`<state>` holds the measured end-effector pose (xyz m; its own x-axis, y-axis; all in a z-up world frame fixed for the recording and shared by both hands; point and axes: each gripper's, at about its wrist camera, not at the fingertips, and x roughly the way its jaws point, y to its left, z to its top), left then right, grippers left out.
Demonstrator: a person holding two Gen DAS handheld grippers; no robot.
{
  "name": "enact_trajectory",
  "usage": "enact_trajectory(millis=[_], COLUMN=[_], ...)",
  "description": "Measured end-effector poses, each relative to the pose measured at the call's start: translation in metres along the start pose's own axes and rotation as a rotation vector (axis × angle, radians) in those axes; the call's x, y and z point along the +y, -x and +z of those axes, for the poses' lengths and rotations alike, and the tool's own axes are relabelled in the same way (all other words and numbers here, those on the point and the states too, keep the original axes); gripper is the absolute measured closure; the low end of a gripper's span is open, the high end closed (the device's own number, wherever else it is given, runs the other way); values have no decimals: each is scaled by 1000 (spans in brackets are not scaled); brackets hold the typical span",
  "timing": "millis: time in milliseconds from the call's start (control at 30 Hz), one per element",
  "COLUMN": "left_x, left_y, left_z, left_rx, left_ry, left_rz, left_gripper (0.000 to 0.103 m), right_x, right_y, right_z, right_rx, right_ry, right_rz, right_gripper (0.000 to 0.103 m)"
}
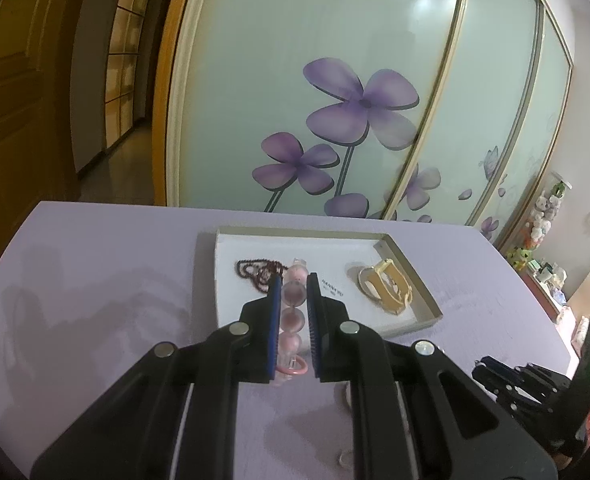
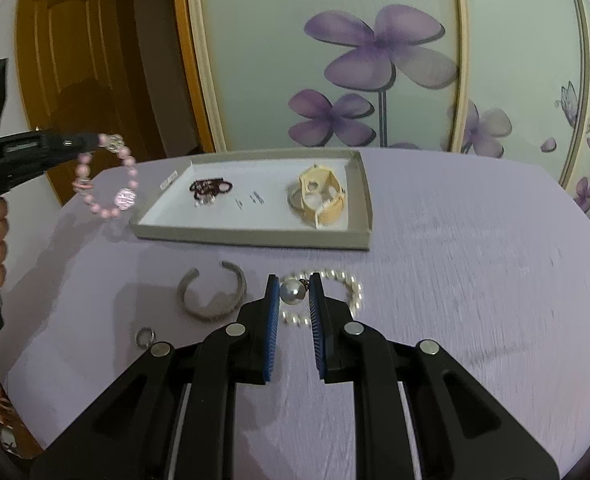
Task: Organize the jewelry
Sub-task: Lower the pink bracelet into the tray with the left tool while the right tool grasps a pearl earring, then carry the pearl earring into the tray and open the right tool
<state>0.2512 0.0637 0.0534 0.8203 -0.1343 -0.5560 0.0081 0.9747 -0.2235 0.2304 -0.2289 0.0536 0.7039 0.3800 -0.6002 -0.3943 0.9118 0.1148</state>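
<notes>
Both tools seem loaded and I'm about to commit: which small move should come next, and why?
Probably carry the left tool a little further over the tray before releasing. It is shut on the pink bead bracelet, which hangs beyond the tray's left edge, not above it. The right tool is shut on the large pearl of the pearl bracelet and can wait.

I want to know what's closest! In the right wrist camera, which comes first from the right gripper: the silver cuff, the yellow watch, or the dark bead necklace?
1. Silver cuff, on the cloth just left of the right gripper.
2. Yellow watch, right end of the tray.
3. Dark bead necklace, the tray's left part.
</notes>
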Motion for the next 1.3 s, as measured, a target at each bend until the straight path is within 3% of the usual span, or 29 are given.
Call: enact_trajectory(millis=[333, 667, 900, 1000, 1300], left_x=[-4, -6, -2, 2, 14], left_y=[-66, -101, -108, -103, -75], left_z=[18, 23, 25, 27, 29], left_rx=[64, 102, 102, 93, 46], left_ry=[-18, -21, 2, 12, 25], left_rz=[21, 25, 38, 48, 62], left_gripper=[90, 90, 87, 73, 64], right_x=[-2, -10, -10, -10, -3], right_y=[-14, -28, -30, -29, -27], right_z=[14, 12, 10, 10, 17], right_rx=[-26, -5, 0, -2, -18], right_ry=[-18, -38, -41, -41, -15], right_rz=[17, 16, 15, 12, 4], right_gripper=[87, 87, 87, 87, 87])
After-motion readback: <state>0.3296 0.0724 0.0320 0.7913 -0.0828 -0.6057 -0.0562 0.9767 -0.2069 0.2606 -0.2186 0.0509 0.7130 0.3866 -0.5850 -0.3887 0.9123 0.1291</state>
